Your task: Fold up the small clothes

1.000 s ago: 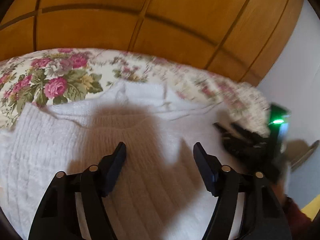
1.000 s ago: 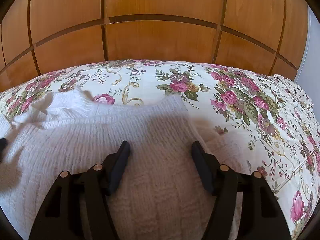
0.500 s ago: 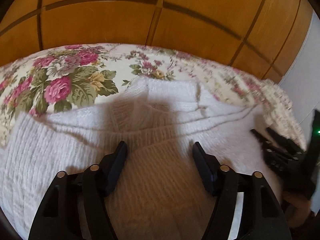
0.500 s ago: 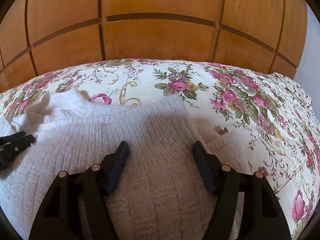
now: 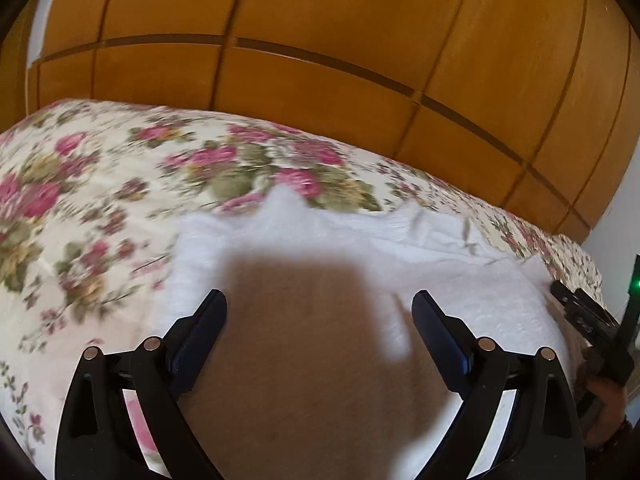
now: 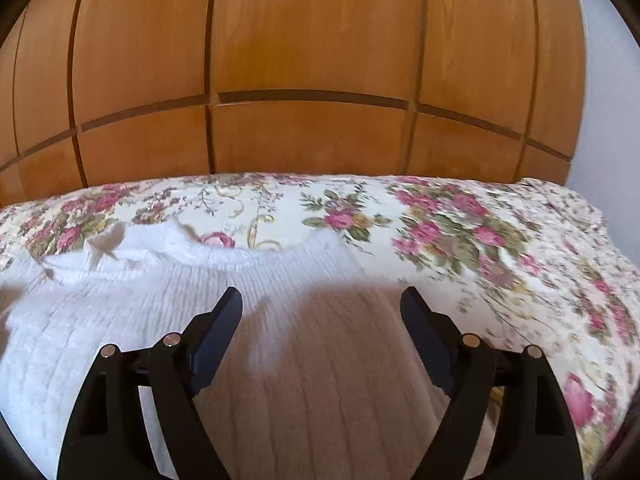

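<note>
Judged partly folded at most: white ribbed knit sweater [image 6: 132, 320] lay spread on the floral bedspread with pink roses [image 6: 480, 240], a doubled layer of knit seemingly showing across its upper part near the neckline, though too blurred to be sure how many folds were made. Still to do, by the look of it: bringing the sides in and halving the body into a compact bundle. Left gripper [image 5: 319, 304] hovered over the garment's left portion, jaws just widened and standing far apart, nothing pinched between them, only shadowed knit beneath. Right gripper [image 6: 321, 300] hung above the right edge of the sweater, jaws likewise just widened, parted and empty. Looked soft, thick and limp, with vertical ribbing and a rounded collar toward the orange-brown wooden panelled headboard [image 6: 312, 80]; likely to sag and slip unless gripped through both layers.
</note>
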